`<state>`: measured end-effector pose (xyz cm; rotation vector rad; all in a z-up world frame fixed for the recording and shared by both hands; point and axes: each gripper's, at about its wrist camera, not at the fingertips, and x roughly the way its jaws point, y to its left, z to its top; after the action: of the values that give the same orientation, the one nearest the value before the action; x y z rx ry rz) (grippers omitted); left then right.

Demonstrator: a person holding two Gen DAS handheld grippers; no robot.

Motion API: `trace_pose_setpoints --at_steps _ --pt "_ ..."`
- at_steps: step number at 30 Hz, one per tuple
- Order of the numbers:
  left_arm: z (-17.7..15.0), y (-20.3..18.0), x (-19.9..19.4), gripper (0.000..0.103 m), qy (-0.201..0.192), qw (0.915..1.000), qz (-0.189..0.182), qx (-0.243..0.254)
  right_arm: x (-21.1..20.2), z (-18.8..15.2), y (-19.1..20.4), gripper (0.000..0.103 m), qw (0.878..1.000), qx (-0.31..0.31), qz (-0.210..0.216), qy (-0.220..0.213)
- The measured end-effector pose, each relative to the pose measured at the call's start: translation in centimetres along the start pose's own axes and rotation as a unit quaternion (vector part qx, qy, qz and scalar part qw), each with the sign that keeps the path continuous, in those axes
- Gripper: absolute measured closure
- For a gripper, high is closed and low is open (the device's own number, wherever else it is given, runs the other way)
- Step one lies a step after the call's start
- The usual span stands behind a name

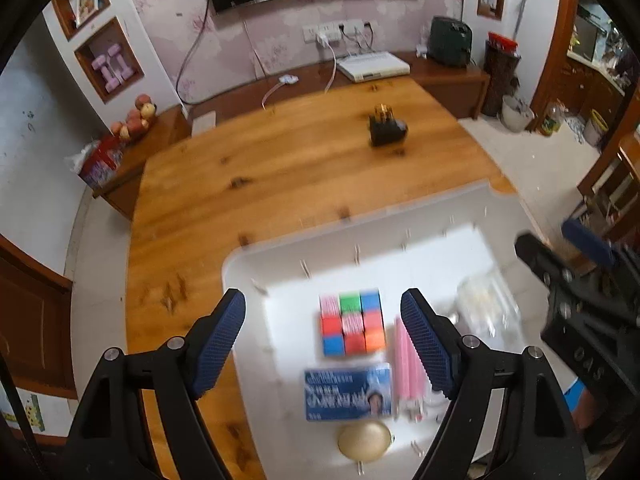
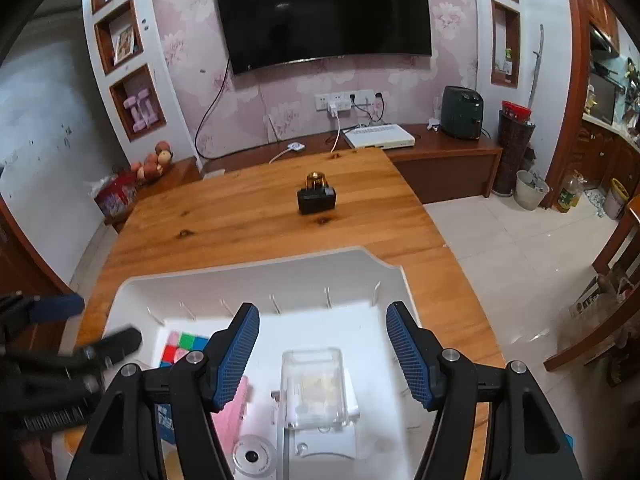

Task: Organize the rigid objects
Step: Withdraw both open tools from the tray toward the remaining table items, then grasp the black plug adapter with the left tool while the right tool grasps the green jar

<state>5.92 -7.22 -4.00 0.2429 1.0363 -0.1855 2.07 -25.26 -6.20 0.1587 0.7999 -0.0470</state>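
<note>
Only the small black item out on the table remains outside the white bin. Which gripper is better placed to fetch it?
Probably the right gripper. In its view the black item sits nearly straight ahead between the open jaws. In the left gripper's view, also open, it lies off to the right.

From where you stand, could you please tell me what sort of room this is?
Most likely a home living room: a wall-mounted television, a low wooden media cabinet beneath it, and a wooden table carrying the white bin.
</note>
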Motion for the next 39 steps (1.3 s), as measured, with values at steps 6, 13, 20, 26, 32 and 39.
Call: trace_pose_setpoints --at_steps 6,13,20,26,32,39 --pt "4.2 0.4 -0.9 0.02 -0.014 0.9996 -0.023 -0.006 -0.8 2.1 -1.0 0.036 1.0 0.02 0.016 -0.013" --pt "8.7 0.1 -1.4 0.02 -0.03 0.9992 -0.027 -0.001 -1.5 4.9 -2.2 0.036 0.998 0.042 0.011 -0.035" --pt "13.1 -1.1 0.2 0.02 -0.027 0.9994 -0.013 0.019 -0.2 8.9 -2.9 0.036 0.999 0.013 0.024 -0.019" --pt "16.9 -1.9 2.3 0.02 -0.015 0.9995 -0.013 0.025 3.4 12.7 -2.9 0.036 0.999 -0.038 0.012 0.019" --pt "19.7 -2.9 6.0 0.02 0.007 0.9993 0.0 0.036 9.0 15.0 -3.9 0.036 0.997 -0.026 0.021 0.076" --pt "20.7 -4.0 12.2 0.02 0.052 0.9971 0.006 0.056 15.1 16.2 -7.1 0.036 0.99 0.033 0.022 0.133"
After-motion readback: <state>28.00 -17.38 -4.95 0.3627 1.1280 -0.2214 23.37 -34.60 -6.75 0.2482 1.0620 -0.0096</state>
